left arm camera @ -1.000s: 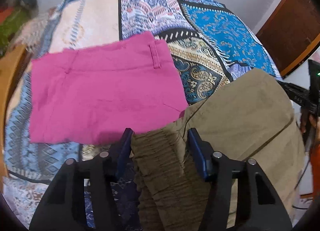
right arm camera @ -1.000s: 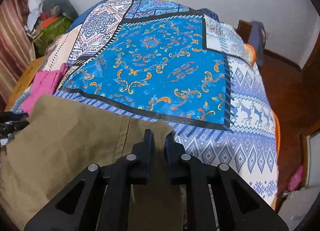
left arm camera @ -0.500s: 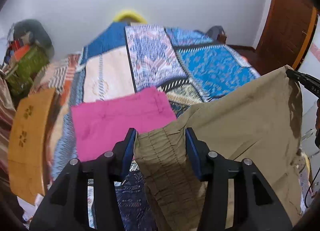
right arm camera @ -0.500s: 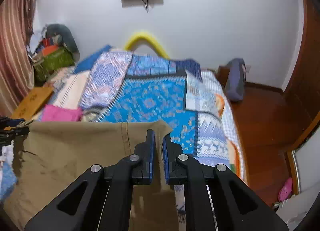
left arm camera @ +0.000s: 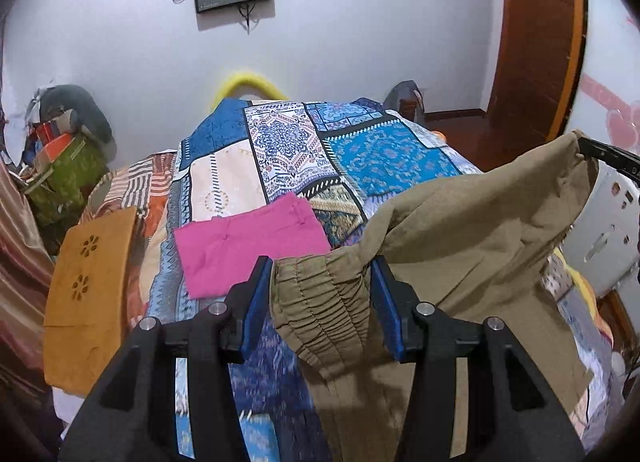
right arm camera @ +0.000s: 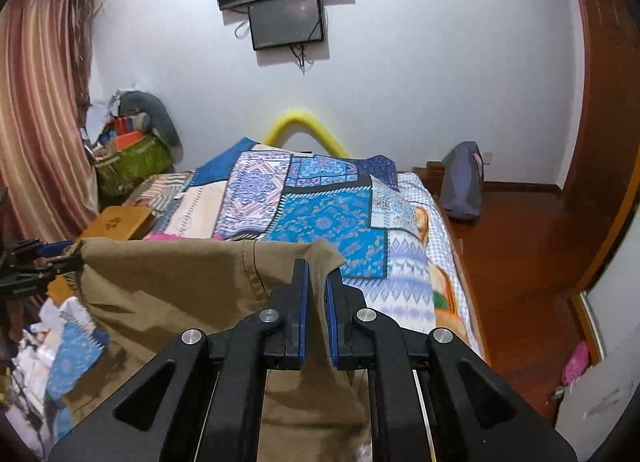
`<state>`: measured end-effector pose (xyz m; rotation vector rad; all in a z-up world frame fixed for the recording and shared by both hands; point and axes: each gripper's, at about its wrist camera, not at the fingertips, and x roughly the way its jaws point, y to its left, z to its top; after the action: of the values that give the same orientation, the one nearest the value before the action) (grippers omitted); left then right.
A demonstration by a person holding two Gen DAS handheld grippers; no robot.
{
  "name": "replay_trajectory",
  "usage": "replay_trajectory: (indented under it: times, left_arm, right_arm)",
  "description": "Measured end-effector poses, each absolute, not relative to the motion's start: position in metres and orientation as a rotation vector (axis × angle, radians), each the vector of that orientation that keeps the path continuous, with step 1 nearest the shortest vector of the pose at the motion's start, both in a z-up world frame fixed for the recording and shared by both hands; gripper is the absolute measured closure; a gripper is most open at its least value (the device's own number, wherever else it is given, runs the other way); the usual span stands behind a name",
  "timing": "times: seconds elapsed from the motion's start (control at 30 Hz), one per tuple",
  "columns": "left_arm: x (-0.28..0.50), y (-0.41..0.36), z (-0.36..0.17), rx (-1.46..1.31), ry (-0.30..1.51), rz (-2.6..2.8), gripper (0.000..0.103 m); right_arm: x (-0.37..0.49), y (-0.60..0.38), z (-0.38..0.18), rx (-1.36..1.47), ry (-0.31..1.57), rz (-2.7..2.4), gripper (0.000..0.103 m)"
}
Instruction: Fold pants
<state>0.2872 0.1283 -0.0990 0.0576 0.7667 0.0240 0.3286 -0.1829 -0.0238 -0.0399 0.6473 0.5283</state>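
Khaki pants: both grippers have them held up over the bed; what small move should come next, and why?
Probably carry the khaki pants forward and lay them flat on the bedspread. The left gripper clamps the gathered waistband, the right gripper pinches the other corner, and the cloth hangs stretched between them. The pink garment already lies on the left, so aim beside it.

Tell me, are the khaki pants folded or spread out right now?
Spread: the khaki pants hang stretched between the left gripper and right gripper.

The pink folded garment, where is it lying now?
In the left wrist view, the pink garment lies flat on the patchwork bedspread, left of the raised khaki pants.
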Motion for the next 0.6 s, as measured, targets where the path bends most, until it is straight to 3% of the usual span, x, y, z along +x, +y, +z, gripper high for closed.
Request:
replay_trajectory:
  times: [0.3,0.6]
  left_arm:
    - [0.215,0.115,-0.119,0.055,0.778,-0.006,0.054]
    - [0.159,0.099,-0.166,0.096,0.841,-0.043,0.054]
  right_arm:
    - [0.246,-0.202,-0.049,-0.033,0.692,0.548,0.096]
    - [0.185,-0.216,-0.109,-0.044,0.810,0.540,0.096]
